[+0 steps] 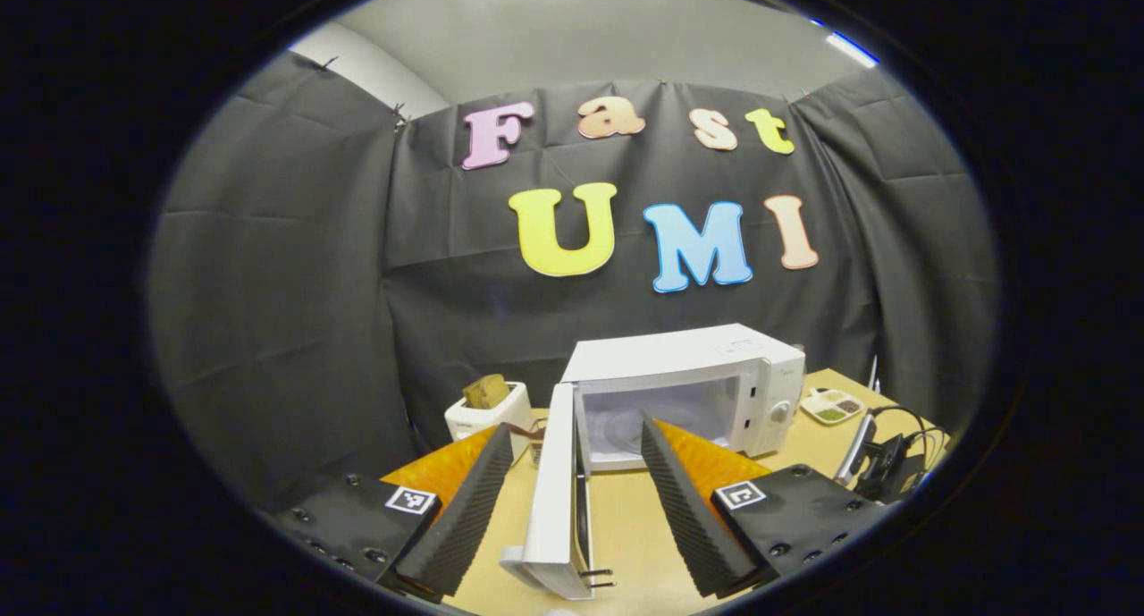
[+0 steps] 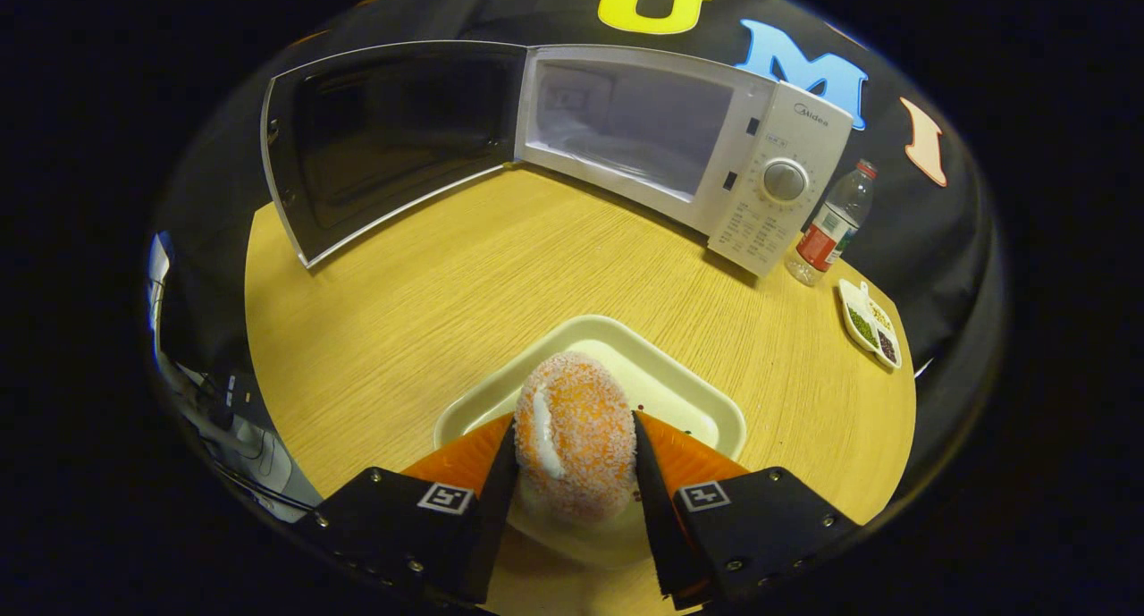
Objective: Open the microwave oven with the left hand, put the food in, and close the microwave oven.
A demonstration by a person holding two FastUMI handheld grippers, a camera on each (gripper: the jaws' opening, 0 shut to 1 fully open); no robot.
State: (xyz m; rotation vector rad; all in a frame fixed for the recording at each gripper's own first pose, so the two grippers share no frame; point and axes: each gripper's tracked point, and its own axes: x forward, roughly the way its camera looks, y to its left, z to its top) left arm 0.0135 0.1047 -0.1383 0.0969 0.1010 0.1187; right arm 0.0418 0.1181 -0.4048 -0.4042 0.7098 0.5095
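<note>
One microwave (image 2: 679, 142) stands on the table (image 2: 420, 321), its door (image 2: 375, 142) swung wide to the left; "Midea" is printed at the top of its panel, above one dial (image 2: 784, 180). My right gripper (image 2: 572, 473) is clamped on the single sugared donut (image 2: 576, 437), which stands on edge over one pale tray (image 2: 688, 392), long axis pointing away from me toward the oven. My left gripper (image 1: 576, 491) is spread apart, with the door's edge (image 1: 554, 491) between its fingers, not touching. One bottle (image 2: 827, 227) and one divided dish (image 2: 871, 325) sit right of the oven.
</note>
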